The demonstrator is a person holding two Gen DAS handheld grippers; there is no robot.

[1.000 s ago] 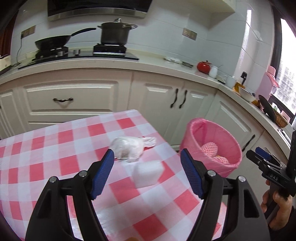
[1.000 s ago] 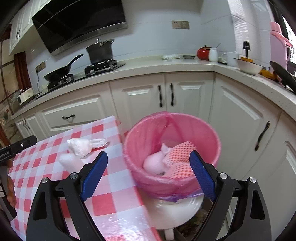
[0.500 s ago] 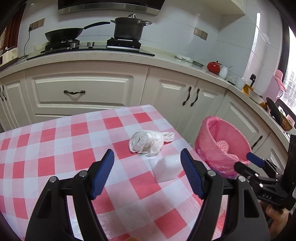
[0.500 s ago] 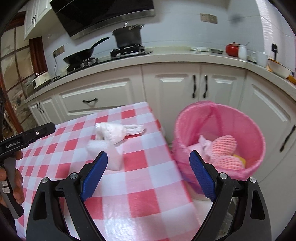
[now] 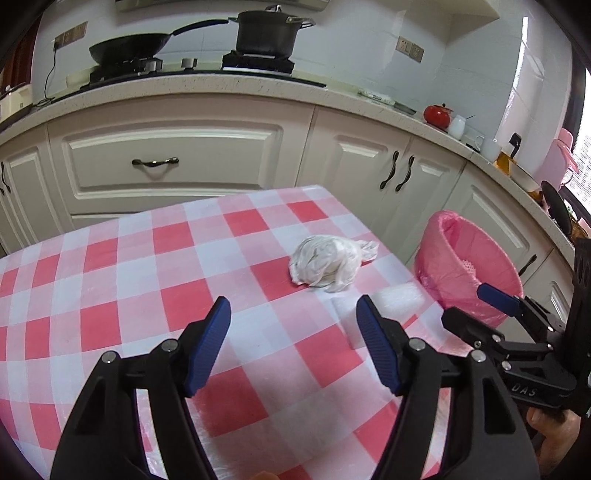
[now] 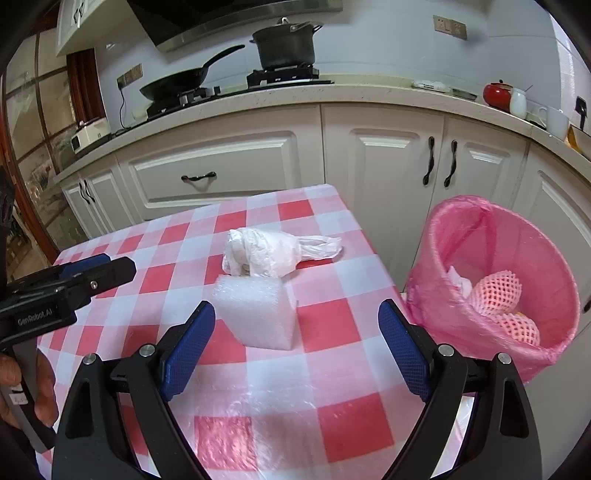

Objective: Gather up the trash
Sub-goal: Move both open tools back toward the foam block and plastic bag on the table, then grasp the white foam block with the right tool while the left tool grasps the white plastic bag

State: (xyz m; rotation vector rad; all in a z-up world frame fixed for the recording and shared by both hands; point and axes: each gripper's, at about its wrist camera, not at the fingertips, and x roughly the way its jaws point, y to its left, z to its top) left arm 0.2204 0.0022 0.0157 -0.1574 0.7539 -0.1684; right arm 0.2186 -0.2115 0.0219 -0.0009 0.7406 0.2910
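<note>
A crumpled white plastic bag (image 5: 327, 266) (image 6: 264, 256) lies near the right edge of the red-and-white checked table (image 5: 147, 280) (image 6: 332, 328). A white foam block (image 6: 256, 314) (image 5: 391, 308) sits just in front of it. My left gripper (image 5: 293, 332) hovers over the table short of both; its jaws are closing with nothing between them. My right gripper (image 6: 295, 332) stands open just short of the foam block, nothing held. A bin with a pink liner (image 6: 495, 291) (image 5: 469, 266) stands on the floor right of the table, holding pink foam netting (image 6: 498, 295).
White cabinets and a countertop (image 5: 258, 85) run behind the table, with a wok (image 5: 129, 46) and a black pot (image 5: 266, 33) on the stove. A red kettle (image 5: 437, 114) and cups stand on the right counter. A hand (image 6: 22, 387) grips the left tool's handle.
Both grippers swung left from the bin toward the table and sank a little. The foam block now lies right before the right gripper. The left jaws narrowed slightly.
</note>
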